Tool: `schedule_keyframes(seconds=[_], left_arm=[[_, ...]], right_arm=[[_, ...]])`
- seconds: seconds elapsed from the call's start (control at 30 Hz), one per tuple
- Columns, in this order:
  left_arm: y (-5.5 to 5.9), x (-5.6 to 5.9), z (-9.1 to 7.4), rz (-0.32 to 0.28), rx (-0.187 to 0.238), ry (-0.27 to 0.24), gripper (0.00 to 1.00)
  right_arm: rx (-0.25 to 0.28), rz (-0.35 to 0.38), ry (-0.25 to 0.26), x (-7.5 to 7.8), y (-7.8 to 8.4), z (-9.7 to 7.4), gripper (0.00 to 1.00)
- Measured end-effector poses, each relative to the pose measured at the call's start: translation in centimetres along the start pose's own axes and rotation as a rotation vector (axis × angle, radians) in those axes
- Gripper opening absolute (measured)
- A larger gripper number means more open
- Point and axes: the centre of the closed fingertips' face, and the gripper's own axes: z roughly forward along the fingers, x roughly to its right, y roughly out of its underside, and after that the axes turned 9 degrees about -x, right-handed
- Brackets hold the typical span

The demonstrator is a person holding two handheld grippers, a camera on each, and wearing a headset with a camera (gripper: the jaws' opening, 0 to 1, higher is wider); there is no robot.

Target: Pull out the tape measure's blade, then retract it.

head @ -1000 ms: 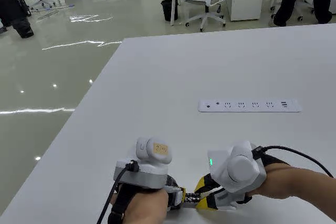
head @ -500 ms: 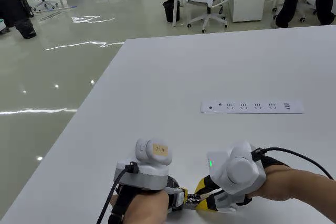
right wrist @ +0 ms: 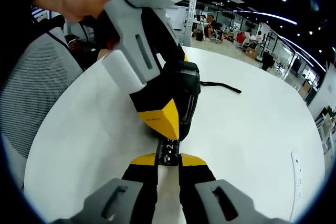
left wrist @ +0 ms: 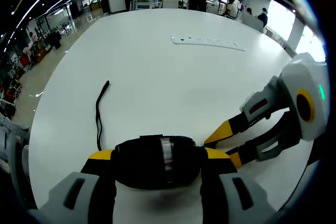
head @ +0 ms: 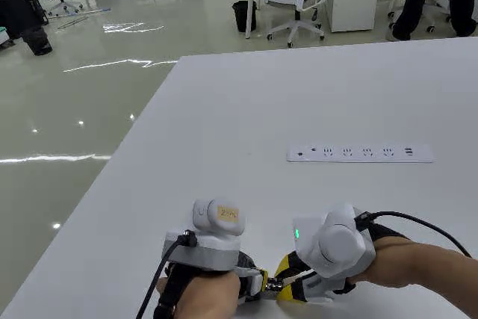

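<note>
**Gripping the tape measure with both tools, a short bit of blade out**

Your left tool is closed on the black tape measure, one yellow-tipped jaw on each side of its case. Your right tool faces it from the right, and its jaws are pinched on the tip of the blade. Only a short printed stretch of blade shows between the case and your right jaws, so the two tools sit just beside each other. You hold the tape measure low over the white bench, at its near edge, right in front of you; I cannot tell whether the case touches the surface. Its black wrist strap lies loose on the bench beyond the case. A white power strip lies flat farther back, well apart from both tools.
</note>
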Motion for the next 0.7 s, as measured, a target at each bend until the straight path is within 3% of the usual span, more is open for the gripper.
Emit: schedule_keyframes(seconds=[0.23, 0.7], left_arm=[[0.02, 0.01, 0.09, -0.02, -0.004, 0.018, 0.63], [0.05, -0.01, 0.21, -0.033, -0.004, 0.027, 0.65]], right_arm=[[0.044, 0.04, 0.019, 0.11, -0.03, 0.01, 0.15], [0.059, 0.058, 0.041, 0.25, 0.05, -0.02, 0.16]])
